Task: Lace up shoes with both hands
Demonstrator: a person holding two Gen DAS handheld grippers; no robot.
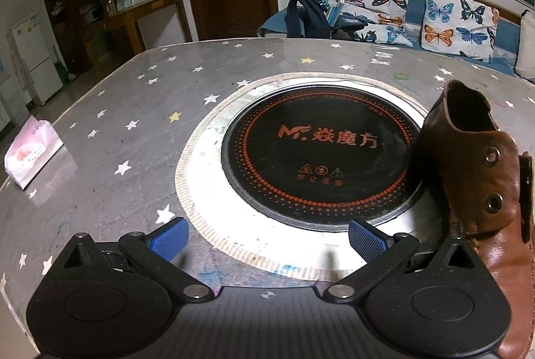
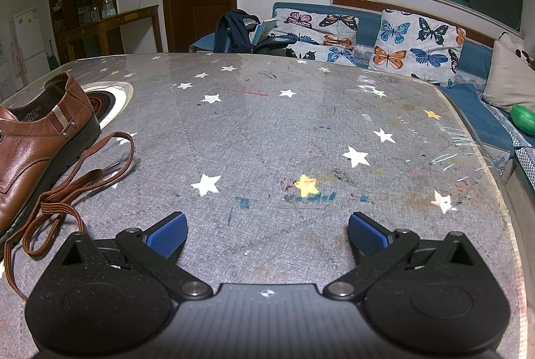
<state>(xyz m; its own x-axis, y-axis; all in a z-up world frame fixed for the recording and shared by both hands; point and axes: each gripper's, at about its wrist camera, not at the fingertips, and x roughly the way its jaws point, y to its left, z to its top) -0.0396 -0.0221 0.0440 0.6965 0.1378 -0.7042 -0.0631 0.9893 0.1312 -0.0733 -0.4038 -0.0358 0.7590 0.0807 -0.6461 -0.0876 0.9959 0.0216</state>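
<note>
You are holding both tools low over the bench (image 2: 301, 111), and neither one is gripping anything: the left hand-held gripper (image 1: 267, 237) is standing with its blue pads spread wide and empty, and the right hand-held gripper (image 2: 267, 233) is doing the same over bare cloth. The brown shoe (image 1: 478, 178) is sitting between the two, at the right edge of the left view and the left edge of the right view, with its long axis running near-to-far and its heel at the far end, beside the round cooktop (image 1: 317, 158) set into the bench. Its eyelets (image 1: 491, 155) are showing empty on the flap facing your left tool. What matters for the next move is the shoelace (image 2: 63, 191): it is lying in a loose tangle on the shoe's right side, just to the left of your right tool's left pad, with one tip (image 2: 113, 164) pointing away toward the far right. So your right hand looks nearer the lace, while your left looks nearer the eyelets. Whether any part of the lace is already threaded through the shoe cannot be told from these views.
</note>
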